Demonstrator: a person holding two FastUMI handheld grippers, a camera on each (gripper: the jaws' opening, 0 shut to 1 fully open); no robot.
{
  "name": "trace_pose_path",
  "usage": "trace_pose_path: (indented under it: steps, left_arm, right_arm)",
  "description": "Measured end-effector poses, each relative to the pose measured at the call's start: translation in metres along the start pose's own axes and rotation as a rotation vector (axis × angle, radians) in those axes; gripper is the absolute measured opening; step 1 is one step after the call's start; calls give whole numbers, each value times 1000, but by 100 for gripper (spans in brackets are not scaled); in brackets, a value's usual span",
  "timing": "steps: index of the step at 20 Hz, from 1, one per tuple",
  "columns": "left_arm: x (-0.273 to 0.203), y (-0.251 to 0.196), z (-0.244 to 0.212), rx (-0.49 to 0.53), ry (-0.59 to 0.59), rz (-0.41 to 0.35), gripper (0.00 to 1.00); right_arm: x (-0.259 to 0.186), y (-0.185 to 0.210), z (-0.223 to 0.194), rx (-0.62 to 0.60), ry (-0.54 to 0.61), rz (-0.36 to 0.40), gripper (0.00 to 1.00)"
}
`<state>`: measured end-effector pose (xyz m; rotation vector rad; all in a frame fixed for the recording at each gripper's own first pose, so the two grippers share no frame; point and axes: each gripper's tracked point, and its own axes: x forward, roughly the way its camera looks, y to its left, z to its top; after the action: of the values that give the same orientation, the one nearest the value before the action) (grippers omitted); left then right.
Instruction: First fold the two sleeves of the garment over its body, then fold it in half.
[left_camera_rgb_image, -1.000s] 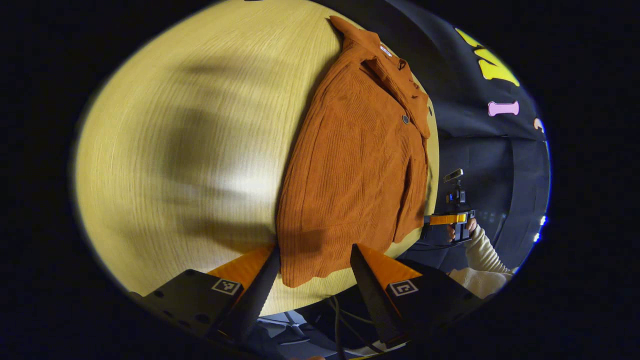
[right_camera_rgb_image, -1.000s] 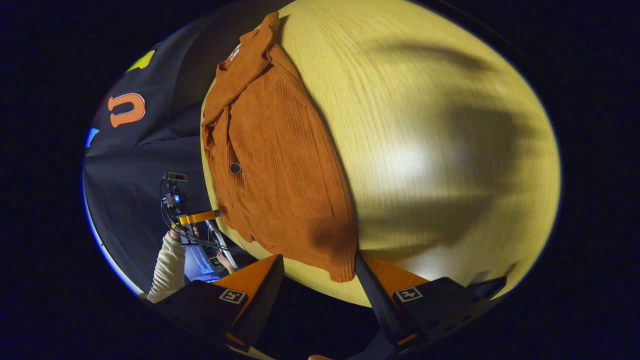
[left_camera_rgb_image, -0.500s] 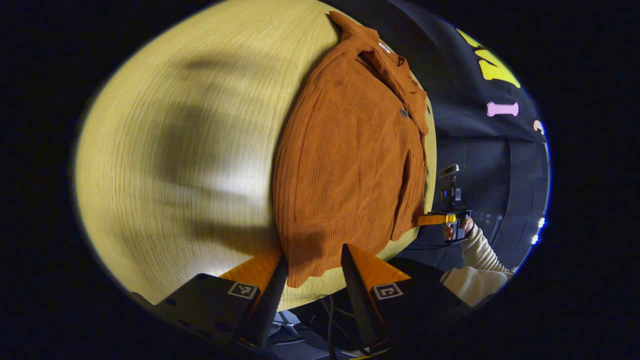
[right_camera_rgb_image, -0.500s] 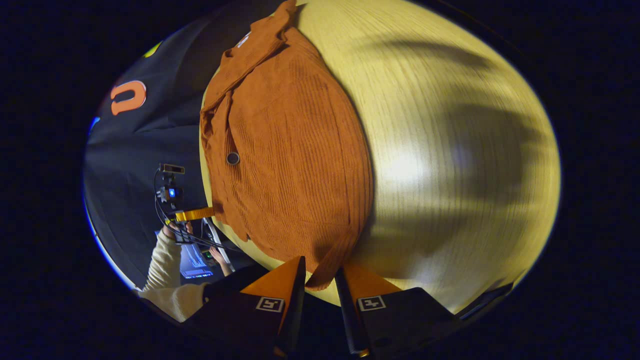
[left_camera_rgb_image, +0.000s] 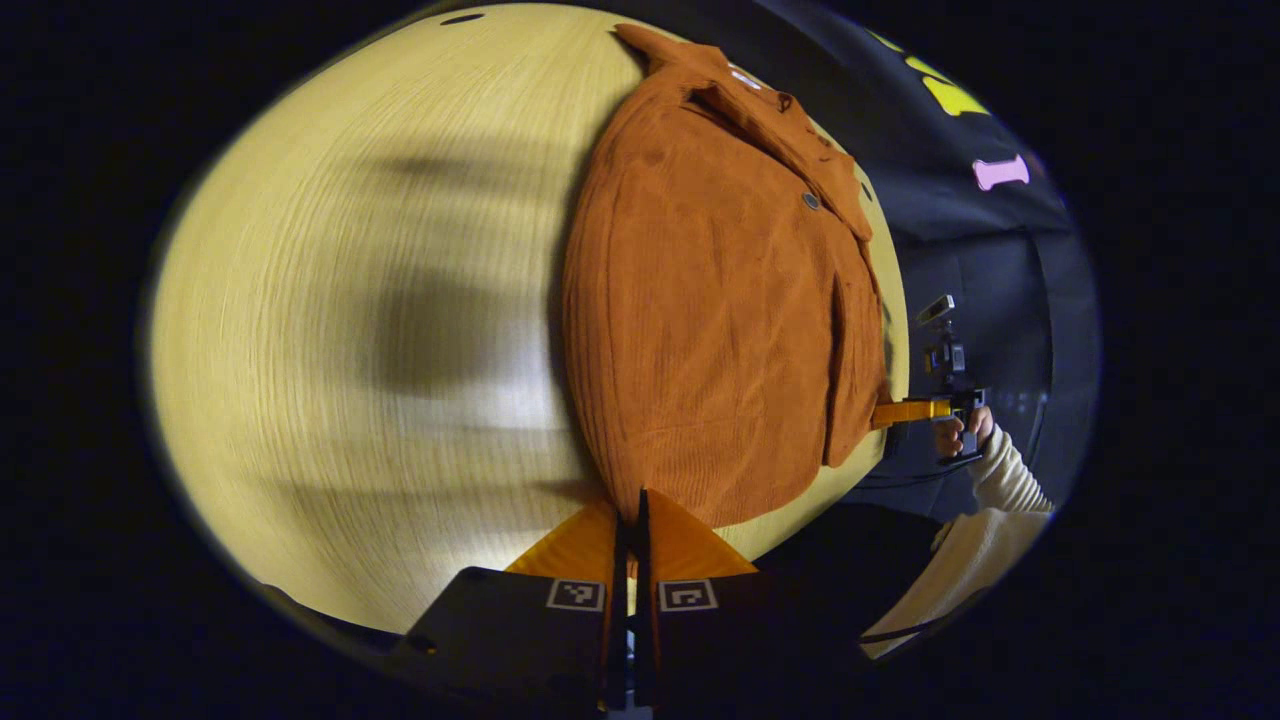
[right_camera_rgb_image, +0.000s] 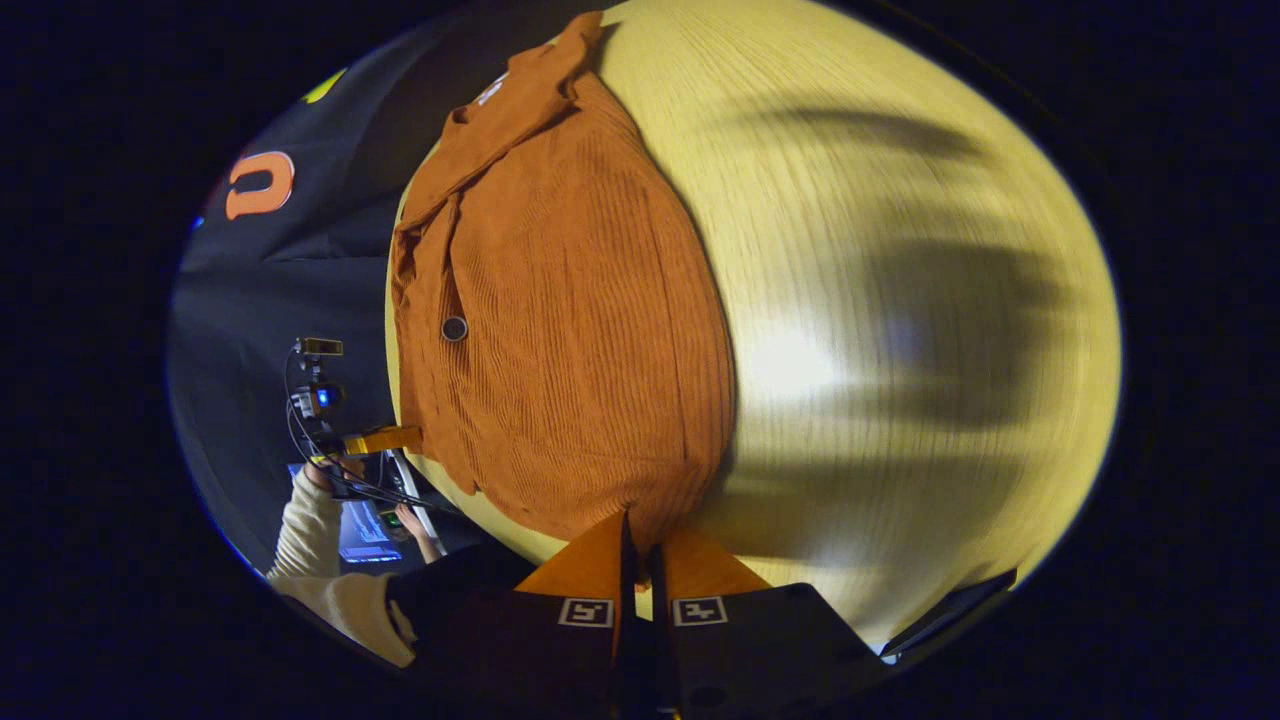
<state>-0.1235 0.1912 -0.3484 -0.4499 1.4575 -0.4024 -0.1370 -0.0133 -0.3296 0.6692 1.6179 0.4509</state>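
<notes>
An orange corduroy garment (left_camera_rgb_image: 720, 300) lies flat on the yellow wooden table (left_camera_rgb_image: 350, 300), collar at the far end and hem towards me. In the left gripper view, my left gripper (left_camera_rgb_image: 632, 505) is shut on one near corner of the hem. Farther off, the right gripper (left_camera_rgb_image: 905, 412) touches the hem's other corner. In the right gripper view, the garment (right_camera_rgb_image: 570, 330) shows a dark button (right_camera_rgb_image: 454, 328). There my right gripper (right_camera_rgb_image: 640, 530) is shut on its corner of the hem, with the left gripper (right_camera_rgb_image: 385, 440) at the far corner.
The table's near edge runs just under both grippers, and the tabletop (right_camera_rgb_image: 900, 300) spreads wide beside the garment. A person's pale sleeve (left_camera_rgb_image: 1000, 480) holds the far gripper. A lit screen (right_camera_rgb_image: 365, 535) sits below the table edge.
Both grippers were open astride the hem corners a second ago. They have moved in and shut on the cloth, and the hem corners are now hidden between the fingers.
</notes>
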Motion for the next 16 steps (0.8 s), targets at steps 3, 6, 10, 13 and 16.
trace_pose_path:
  steps: [3, 6, 10, 13, 16]
  left_arm:
    - [-4, -2, 5, 17, -22, -24, 3]
    - [-6, -4, 16, 17, -28, -35, 3]
    - [-5, -11, 37, 97, -125, -62, 3]
    - [-3, -16, 50, 162, -157, -93, 3]
    - [-6, -15, 53, 213, -130, -66, 3]
  right_arm:
    - [-6, 15, 1, 24, -22, 52, 6]
    - [-17, 41, 8, 20, -72, 138, 7]
    - [-42, 75, 18, 10, -135, 238, 7]
    - [-65, 94, 33, -16, -165, 286, 7]
    - [-82, 110, 44, -48, -175, 290, 7]
